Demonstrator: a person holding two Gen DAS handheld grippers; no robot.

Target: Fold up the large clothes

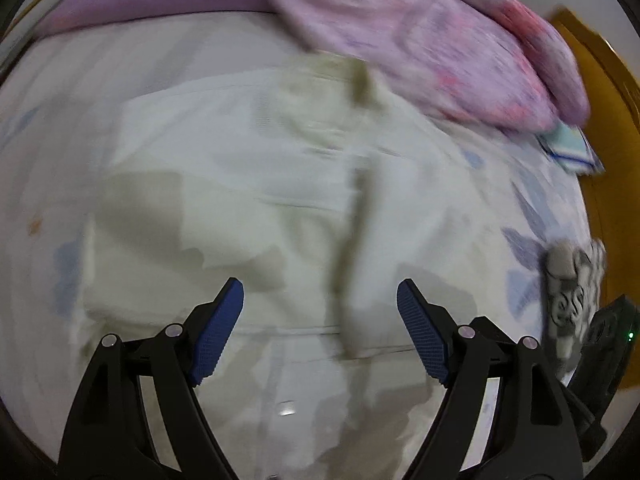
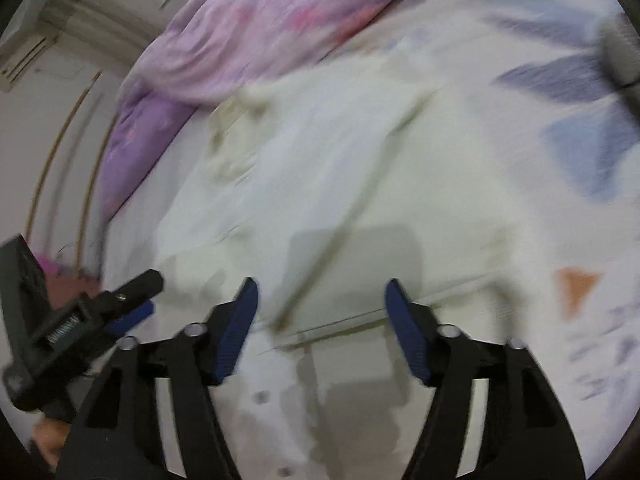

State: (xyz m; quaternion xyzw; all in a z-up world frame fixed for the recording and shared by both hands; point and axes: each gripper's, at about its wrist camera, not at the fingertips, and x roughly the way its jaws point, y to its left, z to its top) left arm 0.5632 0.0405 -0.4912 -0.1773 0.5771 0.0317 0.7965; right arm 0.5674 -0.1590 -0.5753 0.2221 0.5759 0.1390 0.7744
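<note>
A large white garment lies spread on the bed, blurred by motion; it also shows in the right wrist view. My left gripper is open and empty, hovering above the garment's near hem. My right gripper is open and empty, above the garment's near edge. The left gripper appears at the left edge of the right wrist view.
A pink and purple quilt is bunched along the far side of the bed; it also shows in the right wrist view. The patterned bedsheet shows at the right. A grey patterned cloth and an orange door are at the right.
</note>
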